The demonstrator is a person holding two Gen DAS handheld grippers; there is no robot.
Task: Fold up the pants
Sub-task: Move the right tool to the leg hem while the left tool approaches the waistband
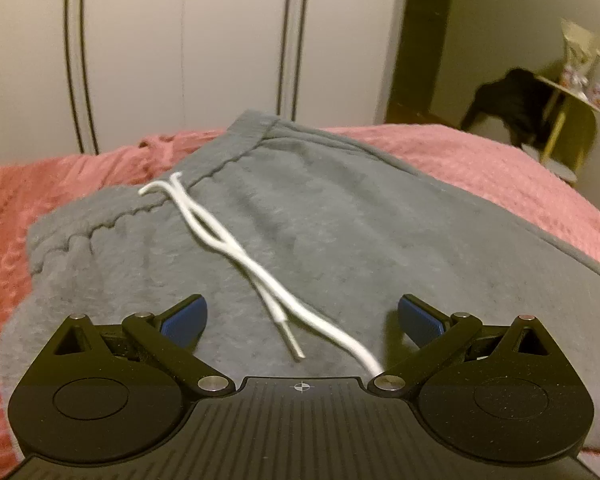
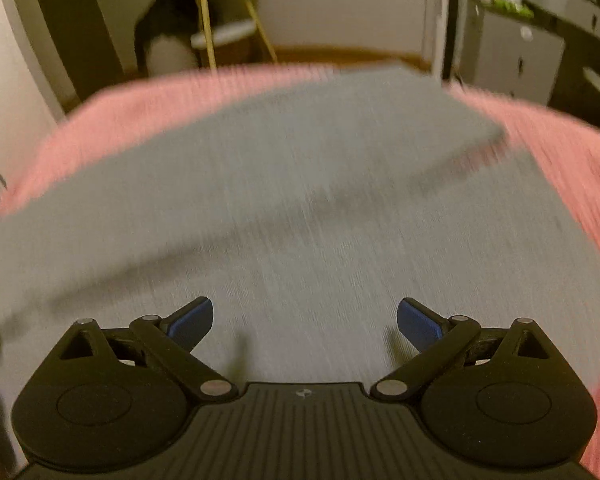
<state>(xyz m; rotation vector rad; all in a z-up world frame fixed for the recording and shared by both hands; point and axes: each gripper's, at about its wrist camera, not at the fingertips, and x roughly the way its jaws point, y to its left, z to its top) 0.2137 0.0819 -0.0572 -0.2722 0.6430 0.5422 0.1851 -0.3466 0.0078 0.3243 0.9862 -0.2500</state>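
Grey fleece pants [image 1: 340, 216] lay spread on the pink knitted bedspread [image 1: 500, 168], white drawstring [image 1: 236, 248] trailing between the left tool's [image 1: 302, 316] spread blue pads. The right tool [image 2: 305, 320], likewise released, hovered above the blurred grey legs [image 2: 300, 184].

Left tongs [image 1: 302, 316]: matte black body, ribbed central plate bearing a small white crosshair mark, two round disc housings at either side, black linkage arms pinned with silver screws, triangular cut-outs in the outer links, blue textured pads [image 1: 420, 320] on the fingers. Right tongs [image 2: 304, 320]: identical build, same black ribbed plate, silver pivot screws, blue pads [image 2: 190, 322].
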